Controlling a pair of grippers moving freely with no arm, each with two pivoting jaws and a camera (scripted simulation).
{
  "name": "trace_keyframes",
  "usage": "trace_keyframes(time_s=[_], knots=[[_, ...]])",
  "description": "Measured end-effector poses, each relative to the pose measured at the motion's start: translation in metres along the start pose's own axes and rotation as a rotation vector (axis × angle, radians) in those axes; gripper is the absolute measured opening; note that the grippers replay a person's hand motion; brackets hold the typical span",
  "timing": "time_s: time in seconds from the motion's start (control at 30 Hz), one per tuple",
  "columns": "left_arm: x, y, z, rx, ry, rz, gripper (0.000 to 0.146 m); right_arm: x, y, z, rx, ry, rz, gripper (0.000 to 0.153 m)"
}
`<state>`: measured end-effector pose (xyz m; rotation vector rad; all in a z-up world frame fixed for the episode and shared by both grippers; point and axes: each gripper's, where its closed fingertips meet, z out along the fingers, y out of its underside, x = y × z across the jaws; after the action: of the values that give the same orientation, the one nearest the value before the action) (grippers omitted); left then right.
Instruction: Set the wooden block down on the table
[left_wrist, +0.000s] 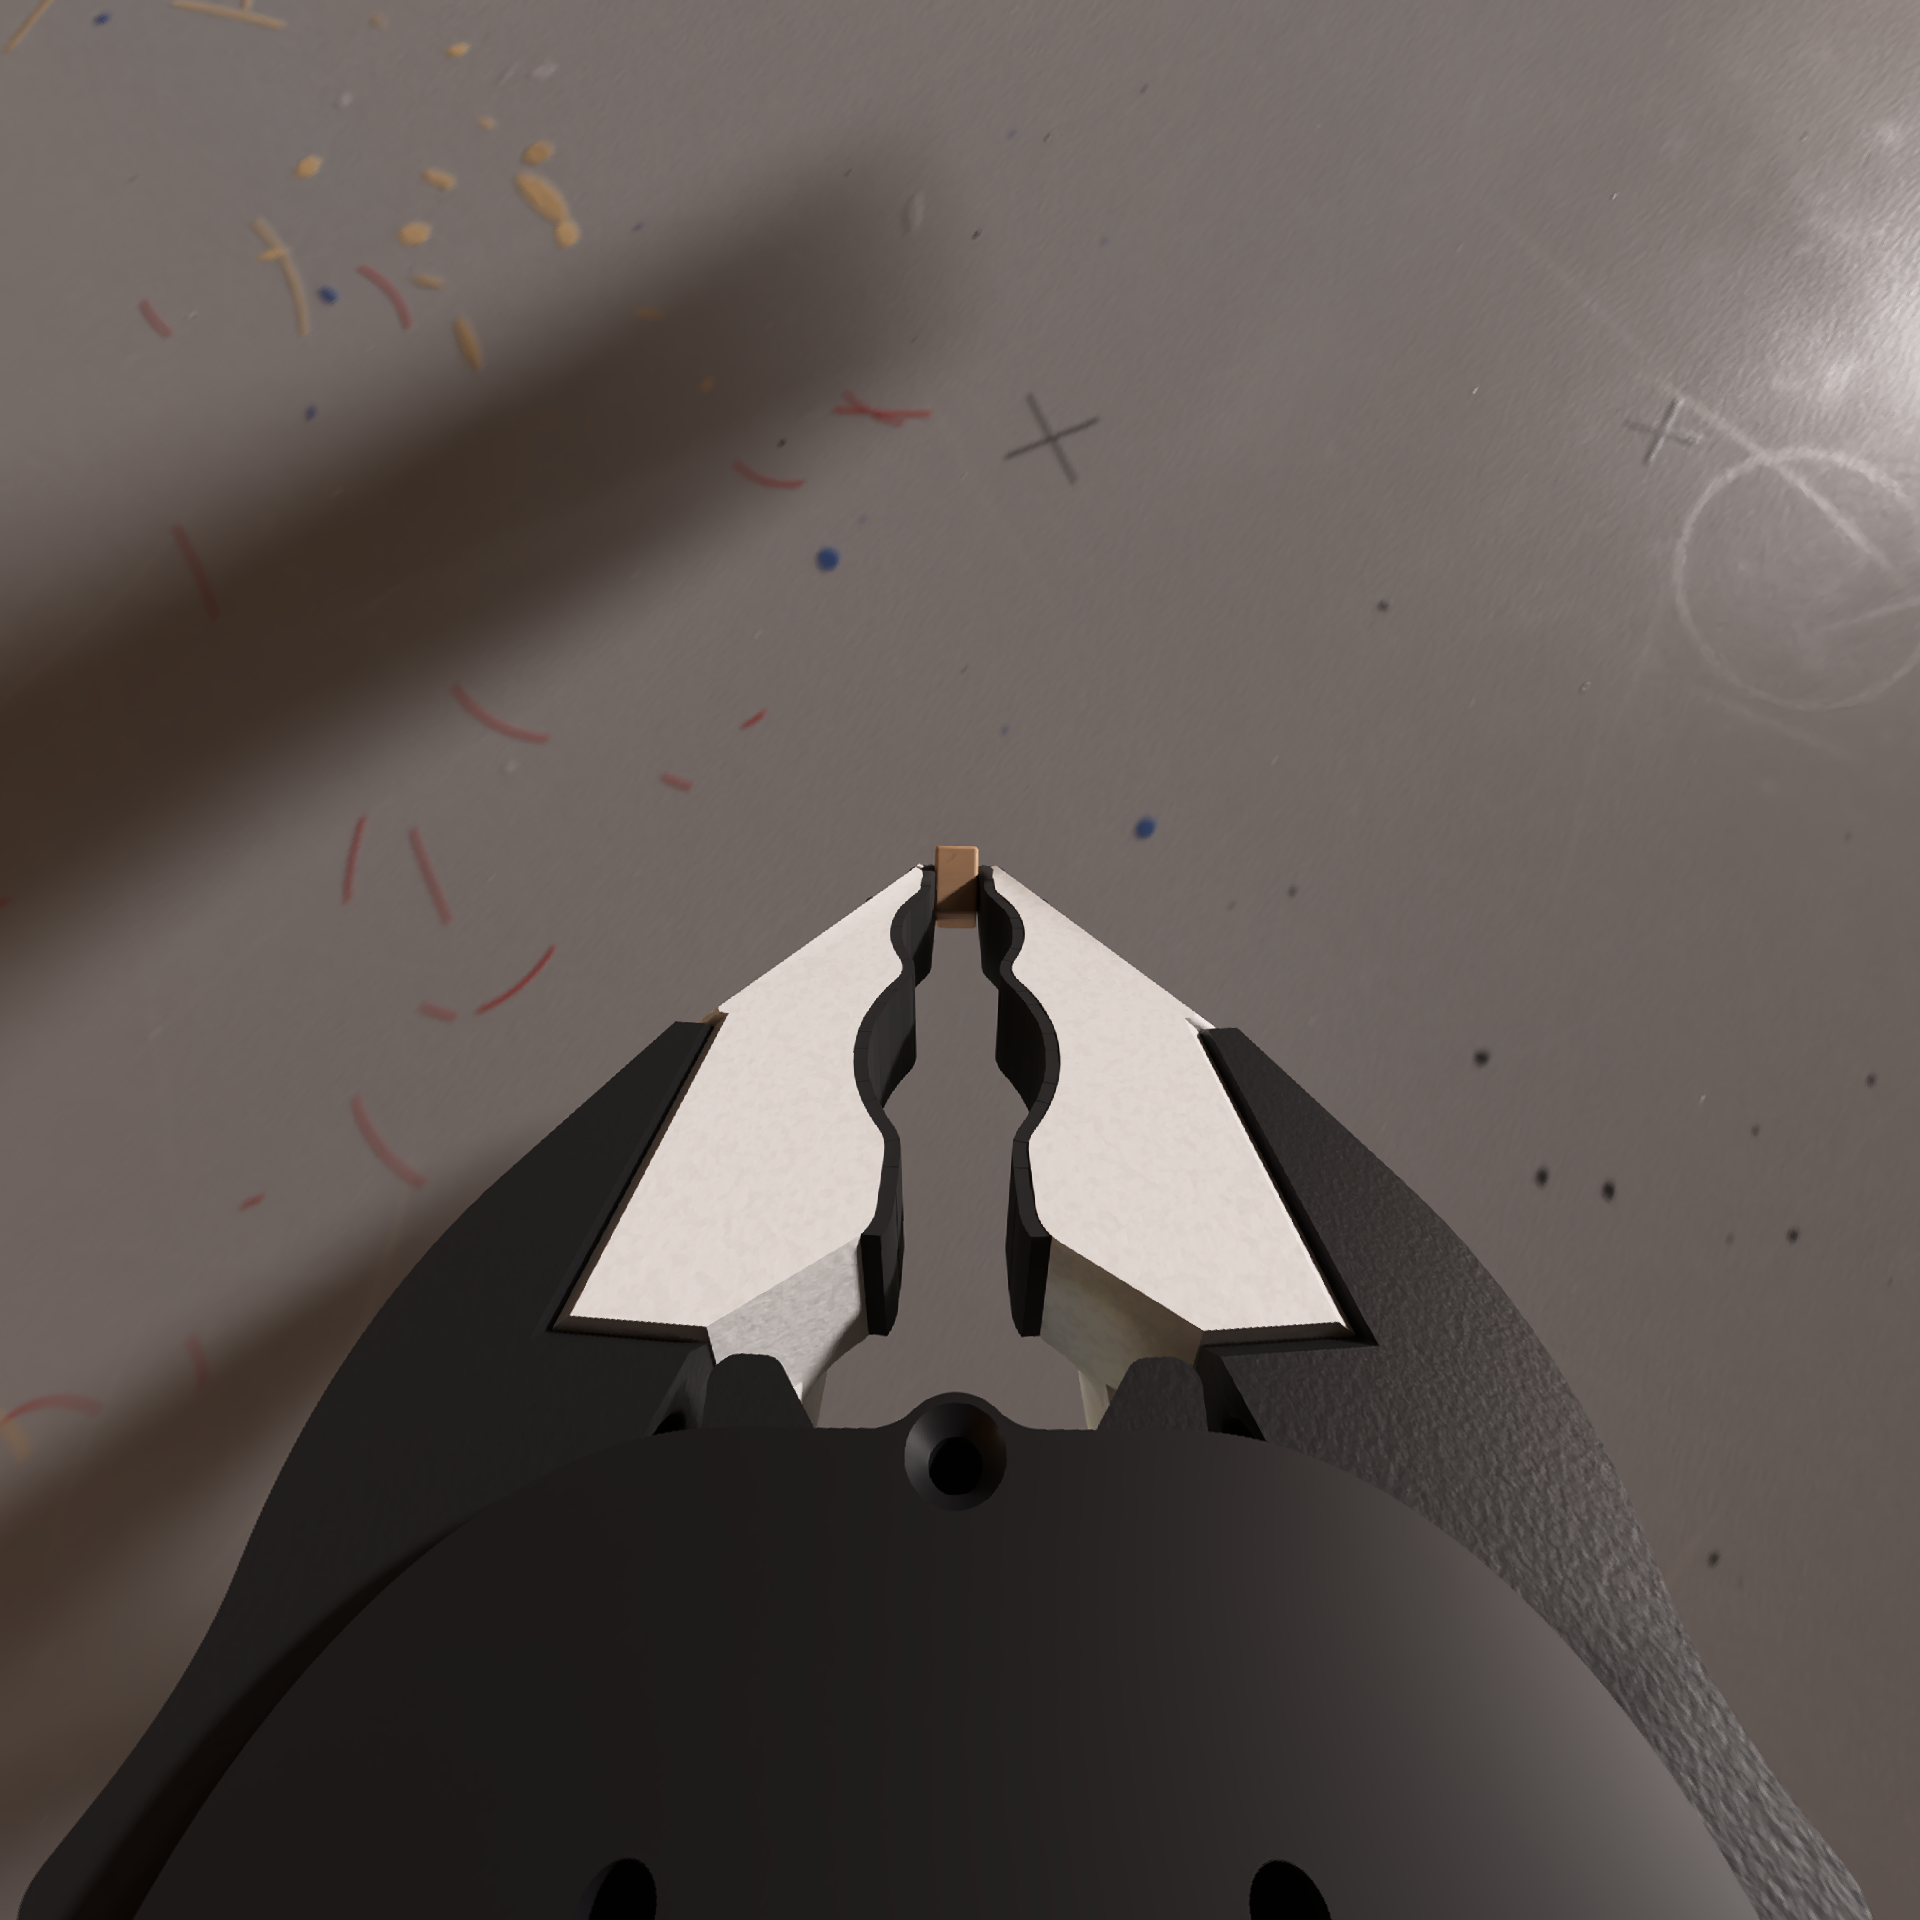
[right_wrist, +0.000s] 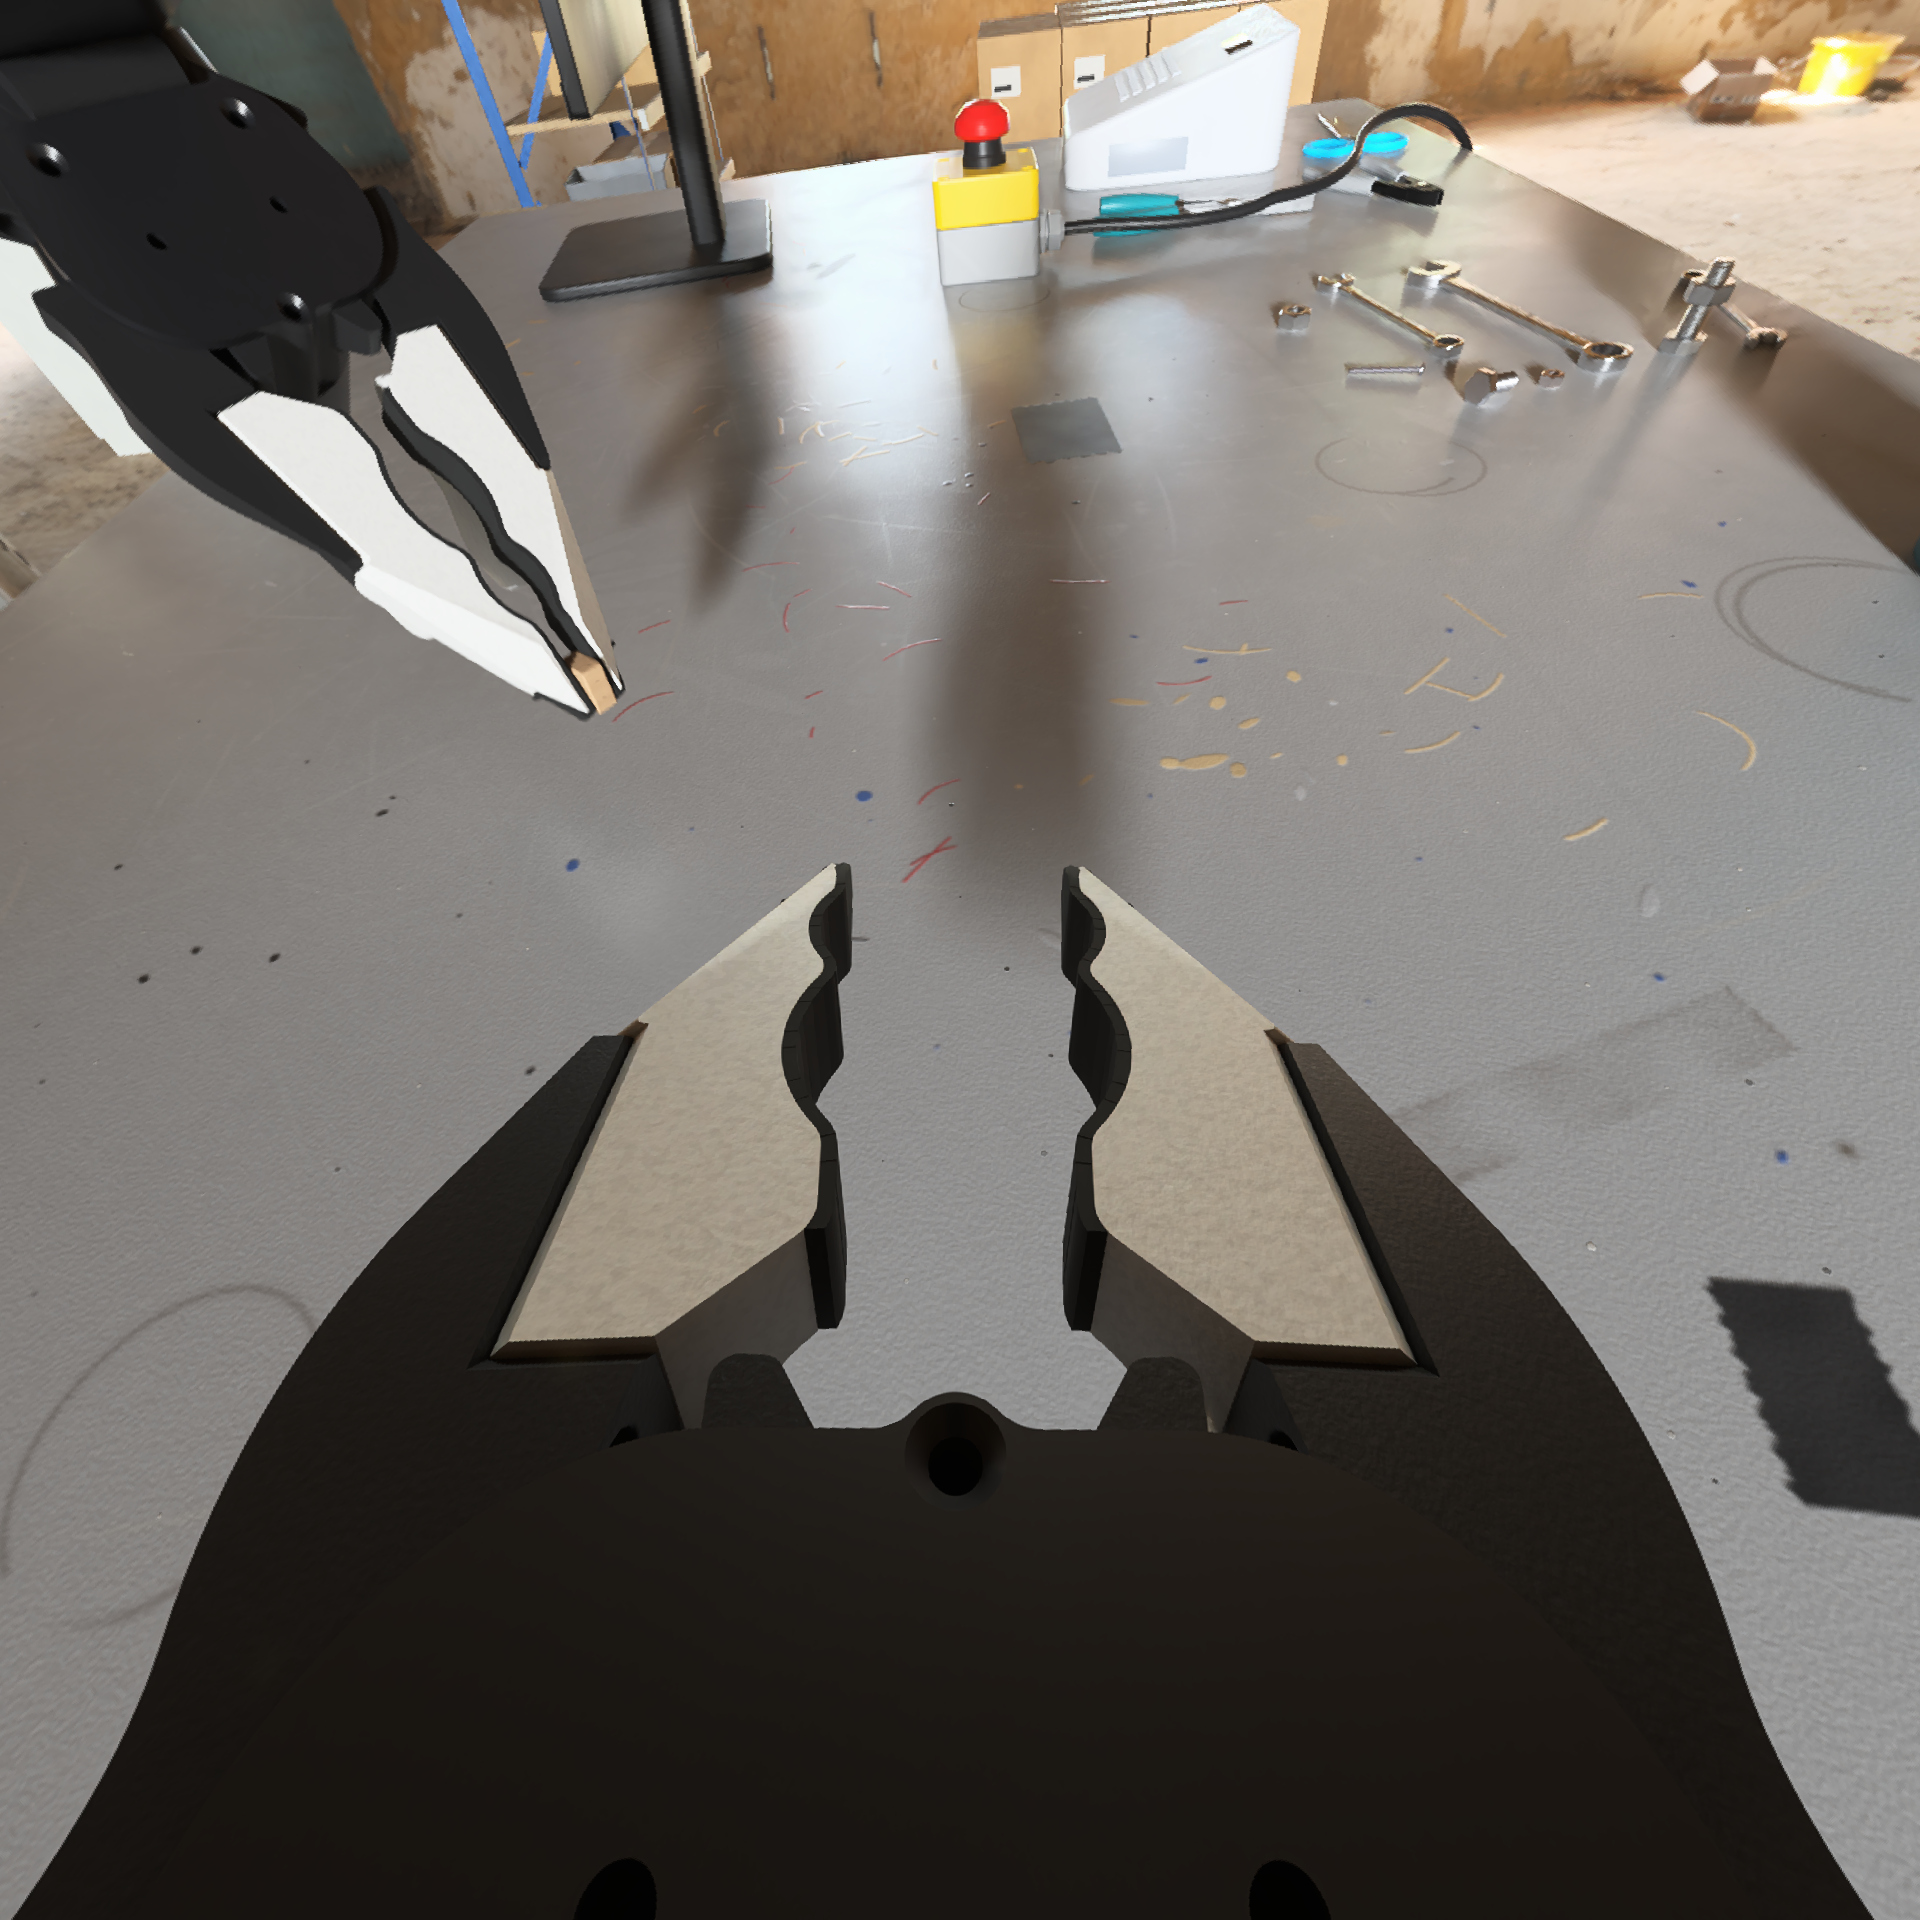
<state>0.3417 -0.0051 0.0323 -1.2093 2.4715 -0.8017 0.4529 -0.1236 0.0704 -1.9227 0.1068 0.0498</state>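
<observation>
Wooden block (left_wrist: 955, 883): small, rigid, probably very light, pinched at the very tips of your left gripper (left_wrist: 957, 902), just above the table (right_wrist: 1351, 935) toward its left edge. Little pad overlap; lower gently. Right gripper (right_wrist: 956, 883) spread, empty.

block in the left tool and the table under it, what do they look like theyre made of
The block: looks like light unfinished wood, judging by its matte tan faces and square edges; it is too small to show grain. It is pinched at the tip of the left tool.

The table: probably painted or coated metal. It is smooth grey with a soft sheen, and scuffs, paint flecks and scratched circles mark it.
</observation>
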Motion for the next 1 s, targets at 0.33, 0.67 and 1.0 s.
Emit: trace_keyframes(time_s=[0.33, 0.67, 1.0], knots=[[0.019, -0.025, 0.042, 0.002, 0.013, 0.037, 0.007, -0.002, 0.004, -0.005, -0.015, 0.005, -0.037, 0.04], [0.016, -0.042, 0.058, 0.049, 0.023, -0.013, 0.007, 0.0, 0.004, -0.009, -0.004, 0.015, -0.051, 0.039], [0.016, -0.042, 0.058, 0.072, 0.046, -0.046, 0.007, -0.001, 0.004, -0.008, -0.011, 0.015, -0.062, 0.039]])
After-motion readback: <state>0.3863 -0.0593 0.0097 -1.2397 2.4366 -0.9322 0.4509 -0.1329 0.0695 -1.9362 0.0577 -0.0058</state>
